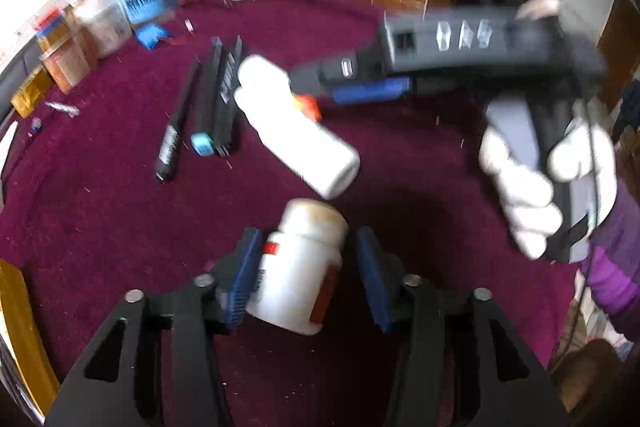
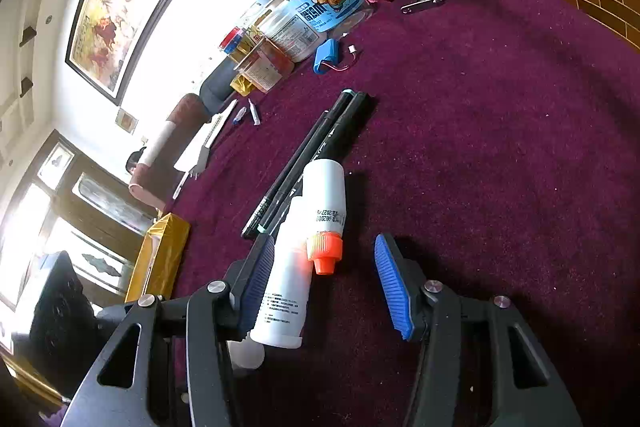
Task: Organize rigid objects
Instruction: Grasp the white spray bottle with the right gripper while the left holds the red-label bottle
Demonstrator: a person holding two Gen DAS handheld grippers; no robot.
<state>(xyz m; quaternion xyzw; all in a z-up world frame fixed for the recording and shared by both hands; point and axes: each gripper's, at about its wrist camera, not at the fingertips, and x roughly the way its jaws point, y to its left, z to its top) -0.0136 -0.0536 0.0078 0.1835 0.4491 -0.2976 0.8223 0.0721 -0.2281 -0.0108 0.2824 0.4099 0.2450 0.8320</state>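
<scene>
**Jar and bottles between my fingers**

My left gripper point(image 1: 306, 273) brackets a white jar point(image 1: 298, 267) on the maroon table point(image 1: 100, 219); grip unclear. My right gripper point(image 2: 324, 283) stands open around 2 white bottles point(image 2: 292, 267) beside black pens point(image 2: 320, 143).

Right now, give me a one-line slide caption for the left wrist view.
Left gripper straddles a squat white plastic bottle on the maroon cloth; right gripper meets a long white bottle.
</scene>
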